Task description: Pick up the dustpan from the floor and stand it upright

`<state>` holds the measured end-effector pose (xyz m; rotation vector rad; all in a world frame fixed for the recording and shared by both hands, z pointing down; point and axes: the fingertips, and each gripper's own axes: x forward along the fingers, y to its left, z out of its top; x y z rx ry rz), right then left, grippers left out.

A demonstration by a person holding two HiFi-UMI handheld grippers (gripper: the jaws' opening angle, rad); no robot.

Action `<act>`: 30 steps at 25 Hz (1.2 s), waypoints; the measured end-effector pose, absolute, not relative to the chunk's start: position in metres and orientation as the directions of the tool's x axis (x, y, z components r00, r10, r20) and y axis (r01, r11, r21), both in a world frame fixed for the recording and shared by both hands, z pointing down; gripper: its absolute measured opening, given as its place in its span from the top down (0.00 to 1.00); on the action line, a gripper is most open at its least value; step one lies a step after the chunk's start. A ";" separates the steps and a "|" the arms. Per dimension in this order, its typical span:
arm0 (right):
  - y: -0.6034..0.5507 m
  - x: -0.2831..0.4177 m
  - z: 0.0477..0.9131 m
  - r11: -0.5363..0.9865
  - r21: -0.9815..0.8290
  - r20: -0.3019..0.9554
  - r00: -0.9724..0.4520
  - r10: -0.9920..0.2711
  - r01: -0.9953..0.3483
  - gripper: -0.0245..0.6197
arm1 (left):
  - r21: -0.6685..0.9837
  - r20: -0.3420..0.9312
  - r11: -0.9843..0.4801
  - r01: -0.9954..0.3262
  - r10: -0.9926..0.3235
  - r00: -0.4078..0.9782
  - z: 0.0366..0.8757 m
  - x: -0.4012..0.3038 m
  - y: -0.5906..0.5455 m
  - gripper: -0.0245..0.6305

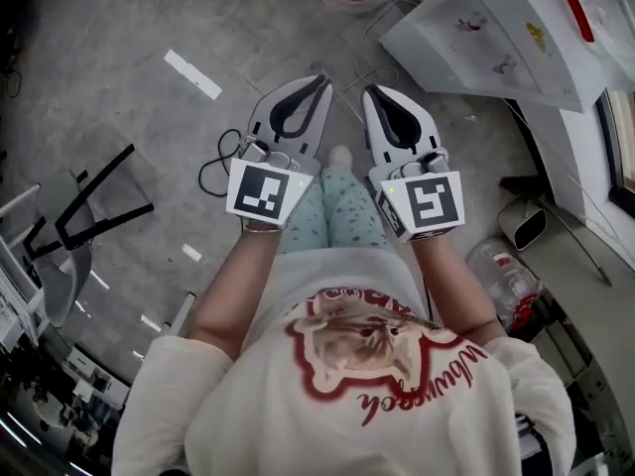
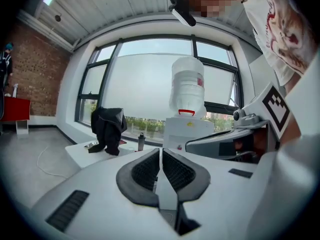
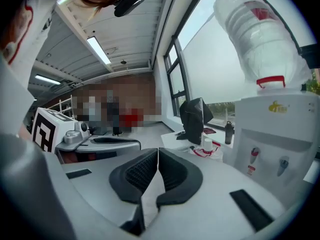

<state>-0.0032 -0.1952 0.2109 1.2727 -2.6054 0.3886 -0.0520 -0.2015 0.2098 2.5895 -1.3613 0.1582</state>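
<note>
Floor: grey concrete (image 1: 119,28) seen from the head view, with a white strip (image 1: 193,74) and a looped black cable (image 1: 213,172) lying on it.
Room: big windows (image 2: 145,84) and a brick wall (image 2: 35,84) show in the left gripper view. A water dispenser (image 3: 270,129) with an upturned bottle (image 3: 260,39) stands ahead of both grippers.
Counter: low and white (image 2: 87,154), with a black jacket (image 2: 107,129) draped on it and a small dark bottle (image 2: 141,140) beside the jacket.
Arms: both forearms reach forward side by side over the person's knees, left forearm (image 1: 233,286) and right forearm (image 1: 451,286) bare below white sleeves.
Left hand-held gripper (image 1: 322,80): points ahead and slightly down, tip angled toward the other one. Its dark pads (image 2: 150,170) meet along one line, with nothing between them.
Right hand-held gripper (image 1: 369,92): held level with the left and near it, but apart. Its jaws are pressed together and empty, pads (image 3: 142,174) touching.
Marker cubes: one on the back of each, left cube (image 1: 270,192) and right cube (image 1: 429,204), both facing up at the head camera.
Dustpan: I cannot pick it out in any of the three views.
</note>
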 end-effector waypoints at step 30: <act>-0.254 -0.049 0.624 0.511 -0.233 0.452 -0.558 -0.696 -0.827 0.92 | 0.286 0.360 -0.478 -0.830 -0.749 0.556 0.631 -0.078 -0.262 0.91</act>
